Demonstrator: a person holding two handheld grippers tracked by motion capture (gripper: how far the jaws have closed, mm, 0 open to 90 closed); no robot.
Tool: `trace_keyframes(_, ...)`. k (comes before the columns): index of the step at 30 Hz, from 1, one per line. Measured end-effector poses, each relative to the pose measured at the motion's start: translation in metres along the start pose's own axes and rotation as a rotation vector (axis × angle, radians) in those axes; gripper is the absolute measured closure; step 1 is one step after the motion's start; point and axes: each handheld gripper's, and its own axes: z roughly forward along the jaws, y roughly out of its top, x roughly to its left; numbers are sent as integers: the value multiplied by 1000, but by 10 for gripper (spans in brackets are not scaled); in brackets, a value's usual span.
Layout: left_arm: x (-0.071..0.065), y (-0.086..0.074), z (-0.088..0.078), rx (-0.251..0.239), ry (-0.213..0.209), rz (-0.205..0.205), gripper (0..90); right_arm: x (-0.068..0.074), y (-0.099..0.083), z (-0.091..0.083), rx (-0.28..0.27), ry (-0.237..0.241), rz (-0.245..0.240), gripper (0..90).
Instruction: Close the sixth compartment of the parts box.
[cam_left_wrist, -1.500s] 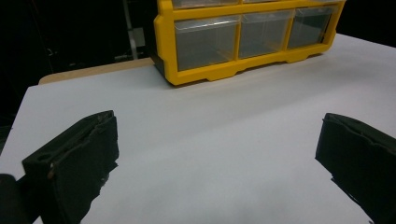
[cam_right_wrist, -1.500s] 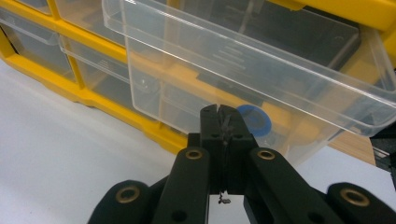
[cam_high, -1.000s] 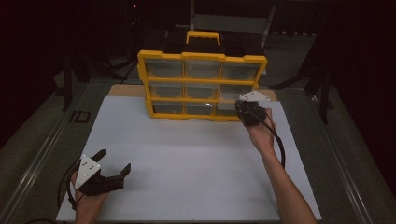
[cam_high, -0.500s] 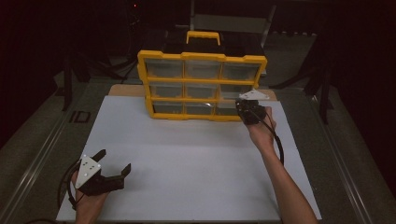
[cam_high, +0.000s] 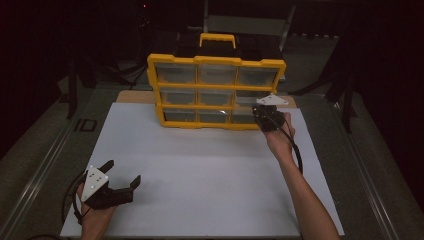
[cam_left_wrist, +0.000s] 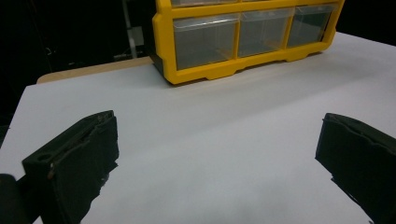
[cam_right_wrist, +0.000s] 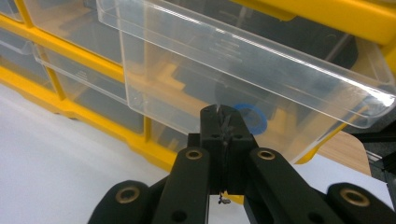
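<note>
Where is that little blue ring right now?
In the right gripper view, the small blue ring lies inside the pulled-out clear plastic drawer, just behind the shut right gripper.

The organizer (cam_high: 216, 90) at upper centre has a yellow frame, a yellow handle and clear drawers (cam_right_wrist: 243, 70); a blue ring (cam_right_wrist: 250, 116) shows through the pulled-out one. The grippers (cam_high: 116, 186) (cam_high: 269, 116) are black with grey plates, on a white mat (cam_high: 210, 175).

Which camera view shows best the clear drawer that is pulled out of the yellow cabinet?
The right gripper view: the clear drawer is close, drawn out of the yellow cabinet, with the shut right tool at its front. The high view shows it small, partly behind that tool. The left gripper view shows other drawers of the cabinet.
</note>
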Motion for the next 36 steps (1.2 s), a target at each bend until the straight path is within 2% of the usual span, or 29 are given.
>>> trace_keyframes(7, 1, 0, 0, 0, 3, -1, 0, -2, 1, 4, -3, 0, 5, 897)
trace_keyframes(13, 1, 0, 0, -1, 4, 0, 0, -4, 6, 5, -10, -2, 33, 897)
trace_keyframes(22, 1, 0, -2, -4, 8, -3, 0, -4, 8, 7, -10, -7, 22, 897)
trace_keyframes(36, 0, 0, -2, -4, 4, -3, 0, -6, 10, 10, -11, -13, 44, 898)
